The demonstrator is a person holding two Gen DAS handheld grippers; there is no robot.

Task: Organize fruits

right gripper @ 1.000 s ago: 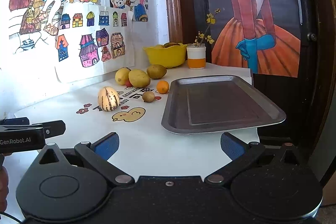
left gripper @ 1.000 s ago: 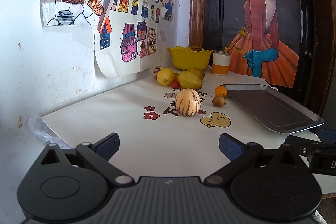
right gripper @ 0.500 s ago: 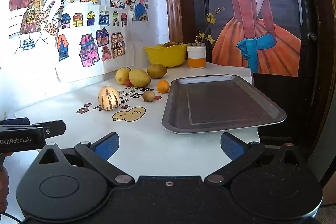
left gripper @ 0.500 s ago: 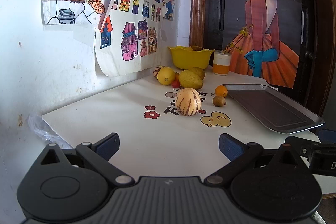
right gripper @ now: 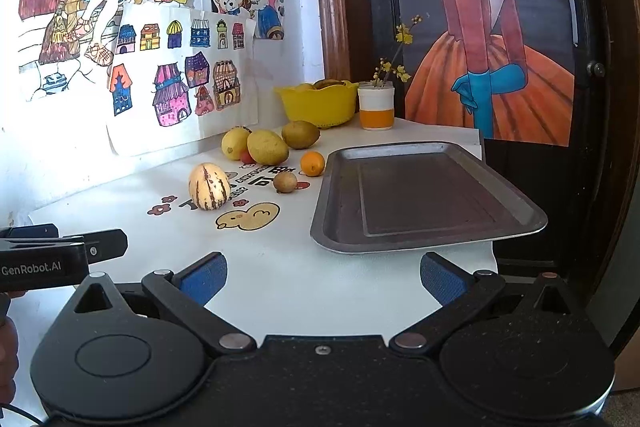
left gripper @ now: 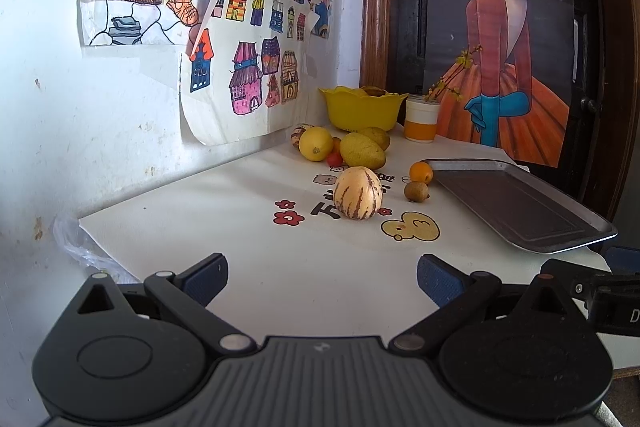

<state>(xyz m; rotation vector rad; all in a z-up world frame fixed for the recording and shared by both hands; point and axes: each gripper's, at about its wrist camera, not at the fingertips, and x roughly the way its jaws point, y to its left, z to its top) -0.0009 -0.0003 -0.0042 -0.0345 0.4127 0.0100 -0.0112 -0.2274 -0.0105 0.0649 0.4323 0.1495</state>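
Left gripper [left gripper: 322,273] and right gripper [right gripper: 323,273]: both hovering over the table's [right gripper: 288,279] near edge, jaws spread, gripping nothing. Striped melon [right gripper: 209,186], kiwi [right gripper: 285,182], orange [right gripper: 312,163], lemon [right gripper: 235,143]: lying left of the bare tray [right gripper: 424,195].

Right gripper [right gripper: 323,277] held over the white table [right gripper: 304,283], jaws wide apart, nothing between them. Empty metal tray [right gripper: 424,195] ahead, right. Striped melon [right gripper: 209,186], small brown fruit [right gripper: 285,182] and orange [right gripper: 312,163] (all apart) left of tray. Yellow bowl [right gripper: 318,105] behind.
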